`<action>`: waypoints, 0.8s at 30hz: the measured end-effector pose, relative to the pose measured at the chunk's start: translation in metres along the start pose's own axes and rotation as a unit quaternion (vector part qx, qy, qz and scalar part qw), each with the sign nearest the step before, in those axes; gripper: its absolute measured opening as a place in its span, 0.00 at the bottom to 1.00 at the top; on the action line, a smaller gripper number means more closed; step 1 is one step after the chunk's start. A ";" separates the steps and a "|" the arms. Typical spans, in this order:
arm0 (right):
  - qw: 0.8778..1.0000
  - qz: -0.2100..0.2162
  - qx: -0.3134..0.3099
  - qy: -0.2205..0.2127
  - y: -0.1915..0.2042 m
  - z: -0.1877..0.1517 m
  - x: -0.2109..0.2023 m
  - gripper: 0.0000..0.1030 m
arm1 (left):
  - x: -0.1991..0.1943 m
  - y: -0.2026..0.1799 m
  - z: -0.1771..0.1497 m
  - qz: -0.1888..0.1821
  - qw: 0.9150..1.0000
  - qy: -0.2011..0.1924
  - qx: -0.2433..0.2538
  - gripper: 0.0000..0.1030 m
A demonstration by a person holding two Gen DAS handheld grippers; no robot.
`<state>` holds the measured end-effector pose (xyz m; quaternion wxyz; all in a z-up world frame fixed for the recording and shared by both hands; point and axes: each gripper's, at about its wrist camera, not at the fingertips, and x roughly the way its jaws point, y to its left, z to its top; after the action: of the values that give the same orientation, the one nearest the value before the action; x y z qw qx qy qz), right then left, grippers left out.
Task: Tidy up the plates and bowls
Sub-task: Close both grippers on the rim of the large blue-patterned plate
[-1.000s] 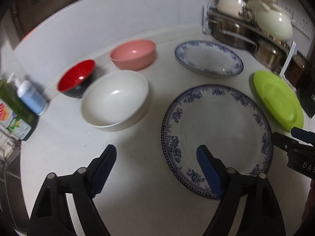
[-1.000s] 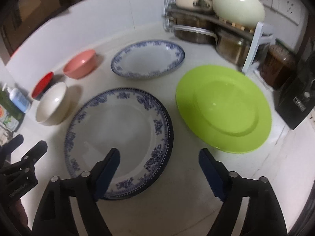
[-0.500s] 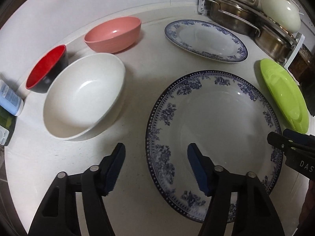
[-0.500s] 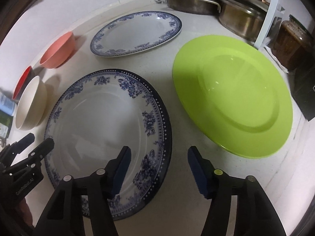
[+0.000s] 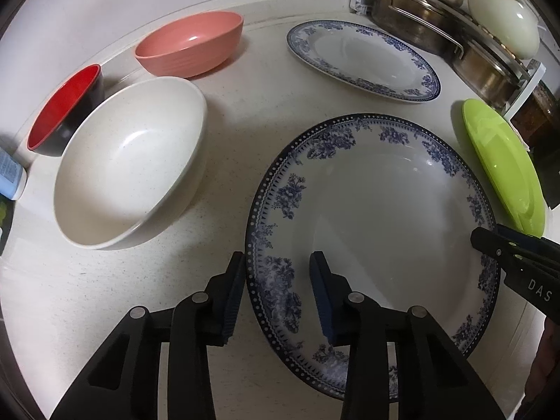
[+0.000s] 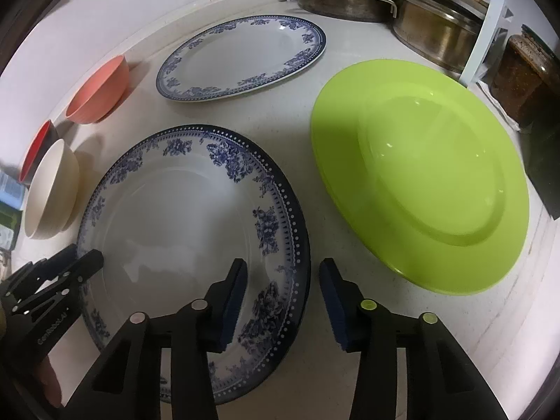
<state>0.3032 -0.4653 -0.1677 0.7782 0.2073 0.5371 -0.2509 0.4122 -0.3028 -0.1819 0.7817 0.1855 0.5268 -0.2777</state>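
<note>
Left wrist view: the left gripper point(image 5: 276, 292) straddles the left rim of the large blue-patterned plate point(image 5: 378, 203), one pad outside the edge over the table point(image 5: 105, 297), the other over the plate's well. Its jaws have just been closing and stand partly apart with the rim between them; the pads do not appear to press on it yet.

In the right wrist view, the right gripper point(image 6: 281, 301) mirrors that pose on the plate's opposite, right-hand rim: one pad above the floral border, the other outside the edge on the bare table between this plate and the lime-green plate point(image 6: 427, 175). Its jaws too have just been closing, still parted, with the rim in the gap and no firm clamp visible.

The plate lies flat on the table, directly below and ahead of both grippers, each tool on its own side, so neither hand is plainly the nearer. The rim runs crosswise through each gap, which should suit a two-handed pinch and lift.

Beyond it sit a second blue-patterned plate point(image 5: 364, 61), a cream bowl point(image 5: 129, 171), a pink bowl point(image 5: 190, 43) and a red bowl point(image 5: 64, 108); the cream bowl is near the left pad, likely the thing to avoid brushing.
</note>
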 end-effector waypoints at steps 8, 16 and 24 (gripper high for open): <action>1.000 0.002 -0.002 0.002 0.002 0.001 0.000 0.33 | -0.001 0.001 -0.001 0.003 1.000 0.002 -0.006 0.33; 1.000 0.000 0.002 0.003 0.001 -0.004 -0.007 0.33 | -0.016 0.001 -0.005 0.002 1.000 -0.004 -0.002 0.33; 1.000 -0.004 -0.009 -0.007 0.009 -0.010 -0.033 0.33 | -0.046 0.006 -0.017 0.007 1.000 -0.019 -0.013 0.33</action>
<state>0.2919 -0.4474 -0.1399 0.7827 0.1966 0.5347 -0.2506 0.3902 -0.2769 -0.1459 0.7958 0.1735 0.5139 -0.2692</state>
